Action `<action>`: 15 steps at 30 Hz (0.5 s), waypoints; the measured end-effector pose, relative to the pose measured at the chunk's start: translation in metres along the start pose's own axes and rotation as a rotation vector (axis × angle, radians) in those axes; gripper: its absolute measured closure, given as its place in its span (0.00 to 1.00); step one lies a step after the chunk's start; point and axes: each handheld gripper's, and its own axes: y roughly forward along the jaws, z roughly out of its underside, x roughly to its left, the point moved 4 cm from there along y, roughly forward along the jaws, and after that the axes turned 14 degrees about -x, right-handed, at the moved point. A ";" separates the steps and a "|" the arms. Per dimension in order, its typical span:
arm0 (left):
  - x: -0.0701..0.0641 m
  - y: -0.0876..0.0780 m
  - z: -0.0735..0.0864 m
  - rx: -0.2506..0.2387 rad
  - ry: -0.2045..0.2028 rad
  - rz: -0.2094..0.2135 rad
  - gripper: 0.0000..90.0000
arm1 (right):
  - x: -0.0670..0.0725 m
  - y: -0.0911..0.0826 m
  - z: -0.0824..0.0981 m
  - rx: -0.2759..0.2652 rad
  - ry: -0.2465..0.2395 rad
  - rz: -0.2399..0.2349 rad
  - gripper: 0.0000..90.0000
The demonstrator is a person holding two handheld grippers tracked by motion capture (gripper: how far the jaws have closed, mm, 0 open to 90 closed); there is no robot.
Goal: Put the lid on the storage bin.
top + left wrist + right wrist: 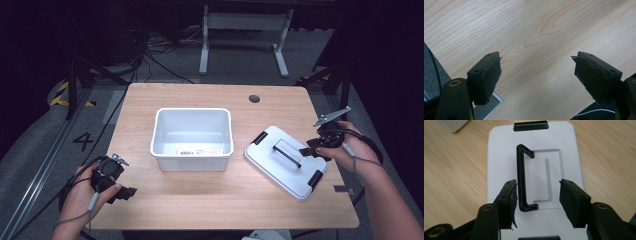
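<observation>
White lid (285,161) found lying flat near the right edge of the table (200,200), top face up, well apart from the white bin (192,139) at the table's middle. Long axis running diagonally, from the table's middle toward its near right corner; black latches (259,138) at both short ends. Black handle (522,178) standing up off the lid's recess, parallel to that long axis, hinged toward one side. Right gripper (537,203) poised over the handle's near end, fingers (571,200) moderately parted and holding nothing, the handle bar lying just inside one finger rather than centred. Judged step: grasping the handle. Advisable to shift sideways until the bar sits midway, descend squarely, close across the bar, lift level. Left gripper (536,75) hovering above bare wood near the left near corner, fingers spread wide, empty.
</observation>
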 end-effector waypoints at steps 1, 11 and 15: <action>0.001 -0.001 0.001 -0.005 0.000 0.000 0.24 | 0.002 0.003 -0.001 0.006 -0.005 -0.004 0.54; 0.006 -0.004 0.004 -0.004 -0.029 -0.002 0.25 | 0.020 0.025 -0.013 0.083 -0.056 -0.014 0.54; 0.005 -0.002 0.005 -0.003 -0.022 0.002 0.25 | 0.023 0.031 -0.015 0.112 -0.071 -0.008 0.55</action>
